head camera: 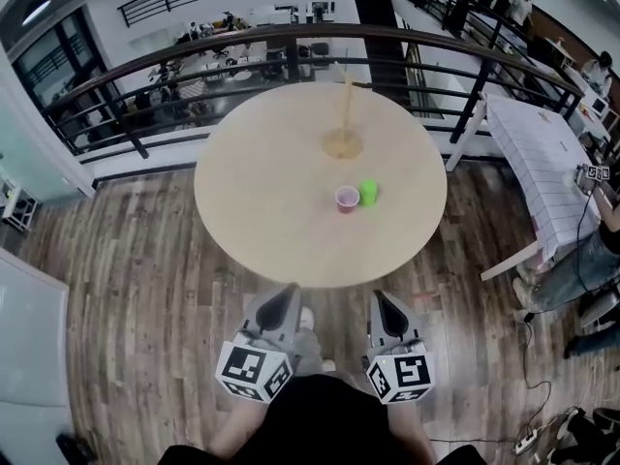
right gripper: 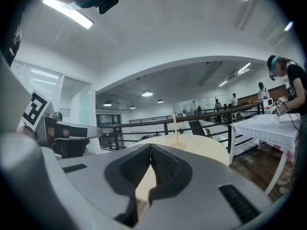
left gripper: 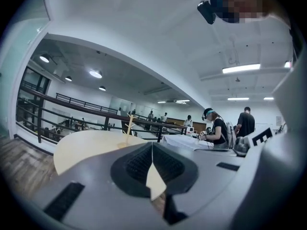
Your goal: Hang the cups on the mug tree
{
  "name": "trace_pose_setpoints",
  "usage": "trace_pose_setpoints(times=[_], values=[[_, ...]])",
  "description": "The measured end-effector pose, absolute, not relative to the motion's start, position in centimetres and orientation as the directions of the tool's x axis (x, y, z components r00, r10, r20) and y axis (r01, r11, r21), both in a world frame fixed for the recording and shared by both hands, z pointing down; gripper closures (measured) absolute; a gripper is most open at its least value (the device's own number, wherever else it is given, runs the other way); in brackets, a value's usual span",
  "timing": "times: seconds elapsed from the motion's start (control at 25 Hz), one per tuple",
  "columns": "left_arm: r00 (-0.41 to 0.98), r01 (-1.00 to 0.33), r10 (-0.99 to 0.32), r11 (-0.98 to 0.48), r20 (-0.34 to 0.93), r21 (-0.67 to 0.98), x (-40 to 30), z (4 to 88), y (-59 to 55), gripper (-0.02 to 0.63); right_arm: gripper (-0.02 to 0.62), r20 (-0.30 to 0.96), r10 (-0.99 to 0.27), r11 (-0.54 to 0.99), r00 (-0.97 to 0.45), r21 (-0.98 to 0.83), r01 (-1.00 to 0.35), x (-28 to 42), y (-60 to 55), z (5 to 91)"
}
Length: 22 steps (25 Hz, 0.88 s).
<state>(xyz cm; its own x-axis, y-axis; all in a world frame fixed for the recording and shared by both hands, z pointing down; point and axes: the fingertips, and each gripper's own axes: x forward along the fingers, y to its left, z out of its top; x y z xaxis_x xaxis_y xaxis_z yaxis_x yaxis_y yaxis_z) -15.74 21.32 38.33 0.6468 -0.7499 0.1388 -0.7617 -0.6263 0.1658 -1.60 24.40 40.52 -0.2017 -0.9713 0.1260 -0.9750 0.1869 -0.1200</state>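
A pink cup (head camera: 346,199) and a green cup (head camera: 368,193) stand side by side on the round wooden table (head camera: 262,192). Behind them rises the wooden mug tree (head camera: 344,124), which also shows small in the left gripper view (left gripper: 128,126) and the right gripper view (right gripper: 175,128). My left gripper (head camera: 284,301) and right gripper (head camera: 386,305) hang side by side just short of the table's near edge, both shut with nothing between the jaws. In each gripper view the jaws meet along a closed seam, left gripper (left gripper: 152,150), right gripper (right gripper: 150,152). The cups are hidden in both gripper views.
A black railing (head camera: 291,56) curves behind the table over a lower floor. A white-clothed table (head camera: 542,153) stands at the right, with people (left gripper: 218,131) near it. Wooden flooring (head camera: 126,279) surrounds the round table.
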Motion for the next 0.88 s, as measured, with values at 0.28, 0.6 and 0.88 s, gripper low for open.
trace_pose_setpoints(times=[0.28, 0.6, 0.88], values=[[0.668, -0.744, -0.726, -0.642, 0.165, 0.187, -13.4, 40.0, 18.1, 0.592, 0.586, 0.163, -0.975, 0.133, -0.153, -0.128, -0.983, 1.3, 22.2, 42.2], [0.696, -0.718, -0.693, -0.673, 0.19, 0.178, -10.6, 41.2, 11.3, 0.592, 0.584, 0.181, -0.981, 0.033, -0.064, -0.172, -0.985, 5.4, 15.8, 43.7], [0.674, -0.739, -0.699, -0.645, 0.239, 0.197, -10.2, 42.3, 3.0, 0.592, 0.584, 0.205, -0.974, 0.061, -0.097, -0.175, -0.983, 5.8, 6.9, 44.0]])
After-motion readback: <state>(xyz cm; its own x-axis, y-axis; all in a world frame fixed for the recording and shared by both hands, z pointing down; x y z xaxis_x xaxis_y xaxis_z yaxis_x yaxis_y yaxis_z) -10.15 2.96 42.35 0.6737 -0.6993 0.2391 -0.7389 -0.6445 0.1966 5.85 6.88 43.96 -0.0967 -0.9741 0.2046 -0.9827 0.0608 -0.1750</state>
